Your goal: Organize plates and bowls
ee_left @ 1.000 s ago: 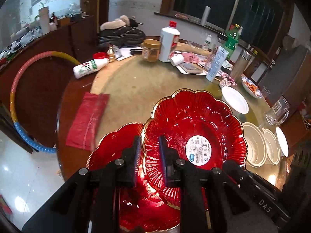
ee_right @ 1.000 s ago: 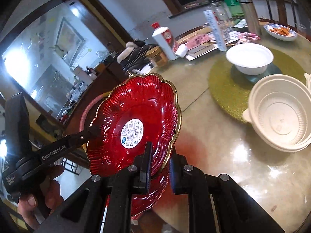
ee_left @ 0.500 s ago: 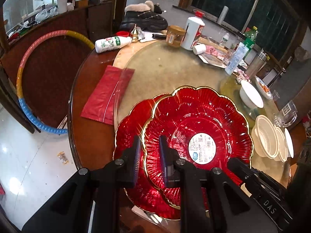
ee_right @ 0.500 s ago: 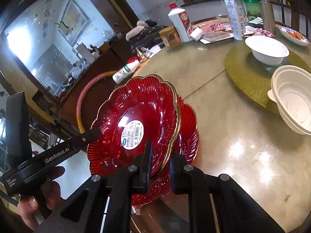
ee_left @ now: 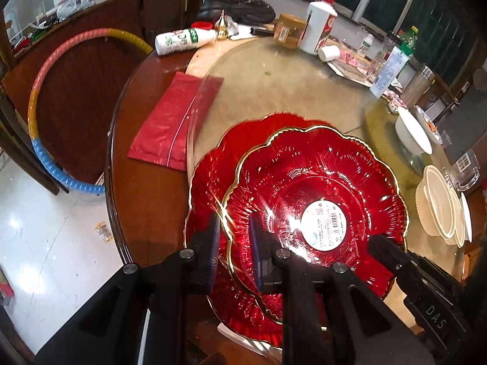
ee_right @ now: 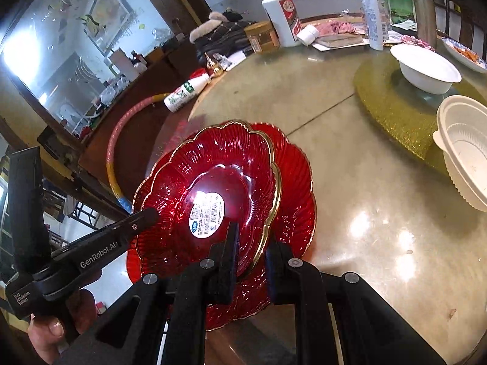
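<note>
Round and glass-topped, the table (ee_left: 274,91) carries a red scalloped plate (ee_left: 210,182) near its edge. Above it the upper red plate (ee_left: 319,188) is pinched at opposite rims by the left gripper (ee_left: 234,240) and right gripper (ee_right: 251,249), both clamped shut. Only the right view shows the hand (ee_right: 54,328). Since earlier the upper plate has sunk closer over the lower one. White bowls (ee_right: 465,152) sit well apart.

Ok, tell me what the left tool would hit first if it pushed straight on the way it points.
The left tool is already shut on the rim of the upper red plate. Straight ahead, it would likely meet the lower red plate beneath first, then the round table; depth is hard to judge.
</note>
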{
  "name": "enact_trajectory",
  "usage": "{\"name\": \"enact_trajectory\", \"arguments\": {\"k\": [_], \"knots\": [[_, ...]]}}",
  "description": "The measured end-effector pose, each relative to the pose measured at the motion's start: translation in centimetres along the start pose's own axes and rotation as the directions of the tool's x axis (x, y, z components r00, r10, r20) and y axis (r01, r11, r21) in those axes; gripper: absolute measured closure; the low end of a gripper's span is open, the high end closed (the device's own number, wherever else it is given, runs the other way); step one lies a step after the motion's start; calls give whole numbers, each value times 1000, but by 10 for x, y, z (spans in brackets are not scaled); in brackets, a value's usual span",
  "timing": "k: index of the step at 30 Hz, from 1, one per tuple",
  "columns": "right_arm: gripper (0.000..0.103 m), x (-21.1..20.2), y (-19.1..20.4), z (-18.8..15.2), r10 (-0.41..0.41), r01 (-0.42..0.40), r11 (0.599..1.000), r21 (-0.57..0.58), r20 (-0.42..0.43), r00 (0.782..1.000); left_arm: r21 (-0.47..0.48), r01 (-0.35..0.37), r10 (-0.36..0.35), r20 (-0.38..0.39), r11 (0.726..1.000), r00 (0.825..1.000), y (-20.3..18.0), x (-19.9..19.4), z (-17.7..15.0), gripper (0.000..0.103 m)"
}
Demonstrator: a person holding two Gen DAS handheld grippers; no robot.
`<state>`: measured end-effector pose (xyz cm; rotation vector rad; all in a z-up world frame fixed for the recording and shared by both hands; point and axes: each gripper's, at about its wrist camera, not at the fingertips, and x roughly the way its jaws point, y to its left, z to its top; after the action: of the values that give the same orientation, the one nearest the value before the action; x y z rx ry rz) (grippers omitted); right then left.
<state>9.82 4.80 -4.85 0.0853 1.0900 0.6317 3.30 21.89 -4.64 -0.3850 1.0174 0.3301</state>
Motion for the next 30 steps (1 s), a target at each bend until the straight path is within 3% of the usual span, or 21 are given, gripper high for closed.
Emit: {"name": "enact_trajectory", "arguments": {"k": [20,30], "knots": [[84,10,7,1,-54,53,998,-40,-26,998,24,-47,47,4,999,999,-4,5,-1,87],[73,11,11,3,-49,46,997,-57,-43,998,16,-79,78,5,997,997,-8,5,-3,87]]}}
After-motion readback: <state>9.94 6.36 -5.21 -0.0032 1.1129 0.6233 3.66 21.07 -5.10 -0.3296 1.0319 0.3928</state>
